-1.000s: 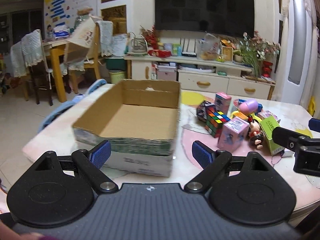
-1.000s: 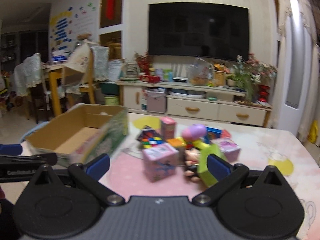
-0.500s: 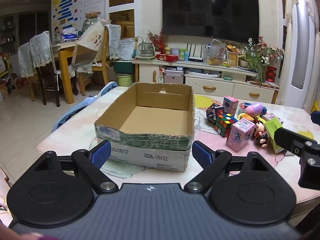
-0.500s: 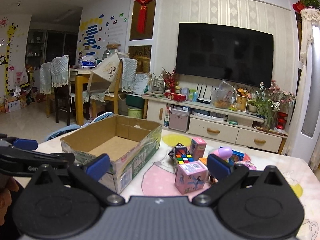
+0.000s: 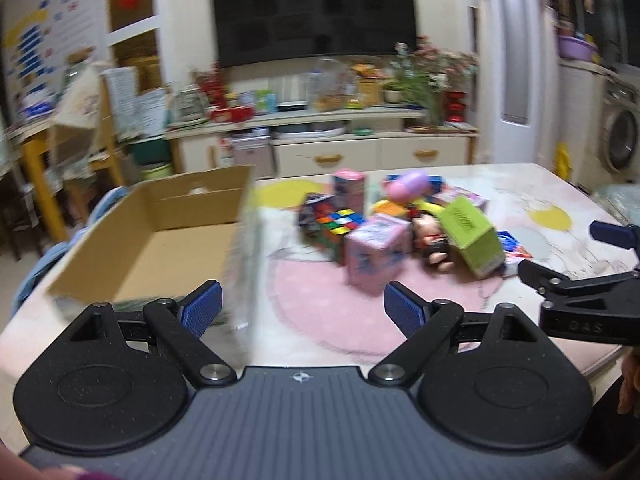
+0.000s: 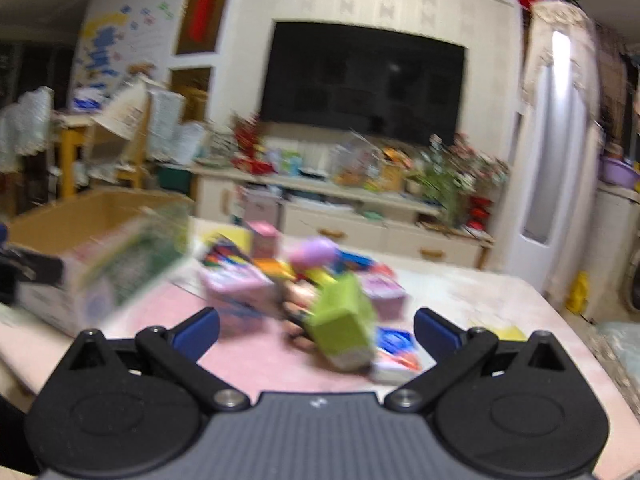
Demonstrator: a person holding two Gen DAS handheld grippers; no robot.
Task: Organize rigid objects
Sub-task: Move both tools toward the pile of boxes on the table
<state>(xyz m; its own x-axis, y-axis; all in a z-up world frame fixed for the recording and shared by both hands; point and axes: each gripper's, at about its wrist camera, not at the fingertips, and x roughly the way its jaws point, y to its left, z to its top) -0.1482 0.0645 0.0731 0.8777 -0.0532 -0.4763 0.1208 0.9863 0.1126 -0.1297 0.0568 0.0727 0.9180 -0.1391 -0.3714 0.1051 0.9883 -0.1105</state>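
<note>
An open cardboard box (image 5: 160,236) stands on the left of the table; it also shows in the right wrist view (image 6: 92,236). A pile of toys lies right of it: a pink box (image 5: 376,252), a Rubik's cube (image 5: 340,224), a green box (image 5: 472,236), a doll (image 5: 432,240) and a pink egg (image 5: 408,186). My left gripper (image 5: 302,310) is open and empty, near the box's right front corner. My right gripper (image 6: 316,330) is open and empty, just in front of the green box (image 6: 344,324); its fingers (image 5: 560,280) show at the right.
The table (image 5: 560,188) has a pink mat (image 5: 320,300) under the toys. Behind it stand a TV cabinet (image 5: 332,144), a TV (image 5: 316,8), and a dining table with chairs (image 5: 48,136) at the left. Both views are motion-blurred.
Both grippers have swung right and moved closer to the toy pile. The box now sits further left in both views. Both stay open and empty.
</note>
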